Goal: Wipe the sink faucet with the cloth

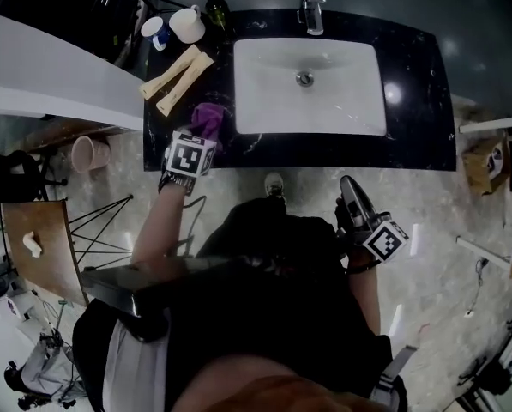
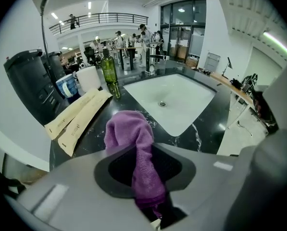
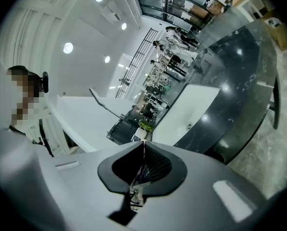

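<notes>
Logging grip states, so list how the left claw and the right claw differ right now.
The left claw pinches the purple cloth; the right claw is shut on nothing. The left claw sits over the black counter beside the sink; the right claw hangs back over the floor. The left claw aims down, the right claw nearer level. Both carry marker cubes.

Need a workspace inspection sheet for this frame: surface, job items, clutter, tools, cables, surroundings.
Surface: black marble counter with a white sink set in it.
Job's things: faucet behind the basin; purple cloth over the counter's front left.
Clutter: paper sleeves, white cup, blue-and-white cup, green bottle, all left of the sink.
Tools: left tool shut on the cloth; right tool shut, empty, short of the counter.
Cables: nothing seen on the counter.
Surroundings: pink bin on the floor, left.
</notes>
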`<state>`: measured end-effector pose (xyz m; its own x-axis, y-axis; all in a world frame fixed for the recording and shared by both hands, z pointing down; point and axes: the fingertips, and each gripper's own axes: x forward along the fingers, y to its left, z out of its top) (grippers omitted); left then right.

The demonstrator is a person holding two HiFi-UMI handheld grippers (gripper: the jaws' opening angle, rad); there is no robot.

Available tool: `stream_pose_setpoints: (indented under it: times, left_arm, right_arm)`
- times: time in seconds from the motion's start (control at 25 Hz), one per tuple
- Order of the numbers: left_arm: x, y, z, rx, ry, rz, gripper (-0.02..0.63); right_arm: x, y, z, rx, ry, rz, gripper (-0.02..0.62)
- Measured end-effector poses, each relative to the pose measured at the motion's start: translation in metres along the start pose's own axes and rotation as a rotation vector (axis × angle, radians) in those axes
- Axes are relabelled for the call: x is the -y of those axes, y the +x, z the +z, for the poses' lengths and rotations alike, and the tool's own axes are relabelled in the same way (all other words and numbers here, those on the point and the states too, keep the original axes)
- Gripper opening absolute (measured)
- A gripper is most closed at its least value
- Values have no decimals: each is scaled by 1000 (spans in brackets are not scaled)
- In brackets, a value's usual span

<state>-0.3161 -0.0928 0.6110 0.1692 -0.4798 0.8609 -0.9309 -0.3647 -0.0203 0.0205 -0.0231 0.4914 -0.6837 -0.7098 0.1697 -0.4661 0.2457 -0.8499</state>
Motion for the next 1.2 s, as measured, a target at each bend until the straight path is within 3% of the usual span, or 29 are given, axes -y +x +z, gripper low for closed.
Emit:
stream_pose_setpoints:
  times: [0.12,0.24,0.32,0.4,0.56,0.68,0.8,0.92,1.04,1.2]
  left_arm:
    - [1,4,2,20,-58,-24,92]
    - [-5,-1,2,73,-176,-49,78]
    - [-9,-7,7,124,-258,-68,71]
    - [-8,-20,20,211,-363,-136,69]
    - [14,-72,70,477,-580,-406,67]
    - [52,-113,113,669,-742,-705,67]
    - [108,-134,149,770,-888,-986,69]
    - [155,-124,175,767,-876,-1033,69]
    - [189,-109,194,760,-797,-981,69]
    - [230,-100,215,772,-784,-998,71]
  right_arm:
    - [-1,26,6,-60,0,25,20]
    - [-6,51,12,-123,-22,61,20]
    - [-8,64,16,-160,-32,81,20]
    - [-10,75,21,-191,-34,111,20]
    - [-23,95,30,-276,-65,211,36]
    - [-35,106,37,-345,-20,300,78]
    - [-57,115,46,-426,43,429,160]
    - [-73,121,61,-496,107,535,228]
    - [-67,120,77,-549,108,550,254]
    - [-50,109,94,-603,151,561,258]
